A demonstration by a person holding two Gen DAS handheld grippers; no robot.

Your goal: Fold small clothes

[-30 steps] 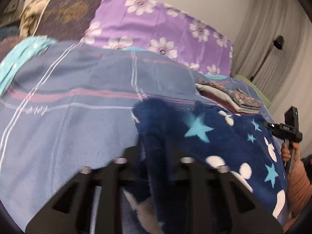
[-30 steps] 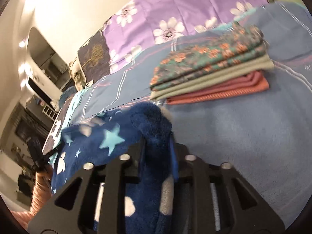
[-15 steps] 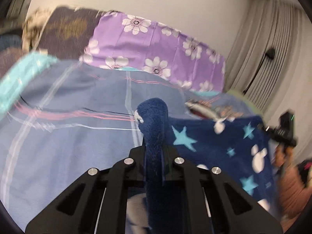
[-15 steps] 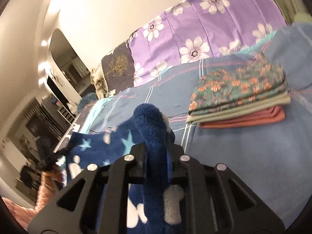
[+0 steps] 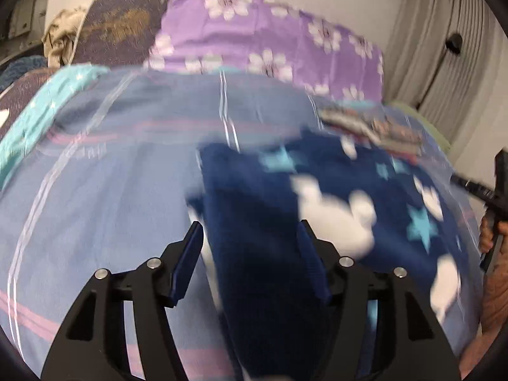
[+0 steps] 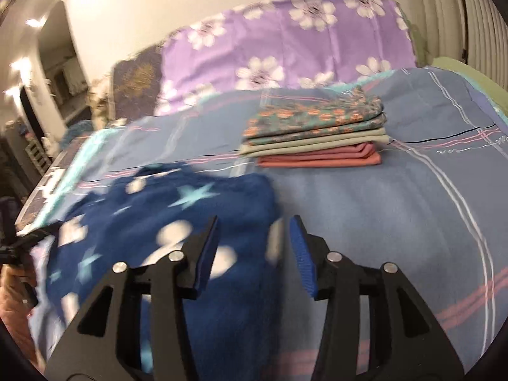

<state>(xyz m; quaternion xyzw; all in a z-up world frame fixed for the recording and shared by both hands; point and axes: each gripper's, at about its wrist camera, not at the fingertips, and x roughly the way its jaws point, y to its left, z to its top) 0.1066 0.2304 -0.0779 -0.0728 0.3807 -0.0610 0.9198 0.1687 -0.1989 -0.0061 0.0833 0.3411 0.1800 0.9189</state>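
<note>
Both the left gripper (image 5: 249, 241) and right gripper (image 6: 254, 238) gape, released, over the navy star-patterned fleece garment (image 6: 165, 222) on the blue plaid bedspread (image 6: 397, 216). Beyond the garment sits a stack of folded clothes (image 6: 317, 133).

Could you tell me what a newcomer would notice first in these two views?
The navy star-print fleece lying on the blue striped bedspread, right in front of both open claws, left claw and right claw. Next, the neat stack of folded clothes farther back, before the purple flowered pillow.
</note>
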